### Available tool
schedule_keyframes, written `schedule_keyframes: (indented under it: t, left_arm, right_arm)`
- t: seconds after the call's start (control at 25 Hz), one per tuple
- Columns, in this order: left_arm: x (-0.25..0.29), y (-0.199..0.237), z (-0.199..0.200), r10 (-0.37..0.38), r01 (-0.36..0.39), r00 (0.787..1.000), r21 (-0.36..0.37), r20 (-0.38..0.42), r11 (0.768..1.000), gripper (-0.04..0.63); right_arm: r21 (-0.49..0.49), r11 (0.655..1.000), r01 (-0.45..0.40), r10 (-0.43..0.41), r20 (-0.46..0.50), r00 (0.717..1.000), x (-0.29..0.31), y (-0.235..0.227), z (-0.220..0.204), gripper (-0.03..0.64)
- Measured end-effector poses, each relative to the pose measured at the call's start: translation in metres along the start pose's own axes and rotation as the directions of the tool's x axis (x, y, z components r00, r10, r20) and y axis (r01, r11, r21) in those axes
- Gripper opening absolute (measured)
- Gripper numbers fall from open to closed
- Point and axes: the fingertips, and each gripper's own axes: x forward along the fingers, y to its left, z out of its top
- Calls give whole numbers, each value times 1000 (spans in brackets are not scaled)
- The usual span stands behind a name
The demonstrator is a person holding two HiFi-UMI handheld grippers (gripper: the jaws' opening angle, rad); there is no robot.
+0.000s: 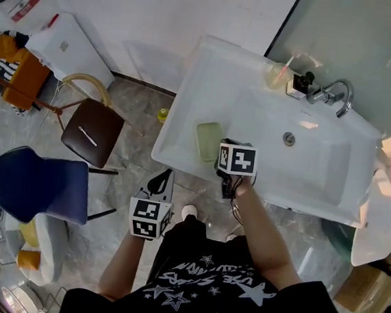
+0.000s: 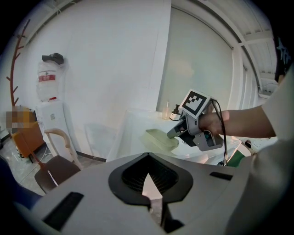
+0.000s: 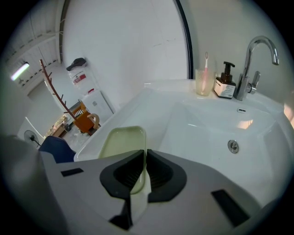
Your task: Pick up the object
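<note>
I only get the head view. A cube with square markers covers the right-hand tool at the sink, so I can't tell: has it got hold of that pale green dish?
Observer: Yes. The right gripper view shows the right gripper with its jaws closed on the near rim of the pale green dish.
Operator: And the other one, lower down?
Observer: The left gripper is shut, with nothing between its jaws.
Operator: What's the dark thing beside the tap?
Observer: A brown pump bottle with a white label.
</note>
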Motion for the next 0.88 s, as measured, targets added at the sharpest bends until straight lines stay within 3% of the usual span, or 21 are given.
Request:
schedule_keyframes:
  t: [0.36,0.88]
  left_arm:
    - [-33,-49,10,67,-66,996,-13,65,998,15]
    - [-78,-152,-1,144,-142,979,-26,146,990,15]
  right_arm:
    - [-34,995,-98,101,116,988,-69,-13,11,29]
    - [-155,965,-210,246,266,932,-178,-54,-8,29]
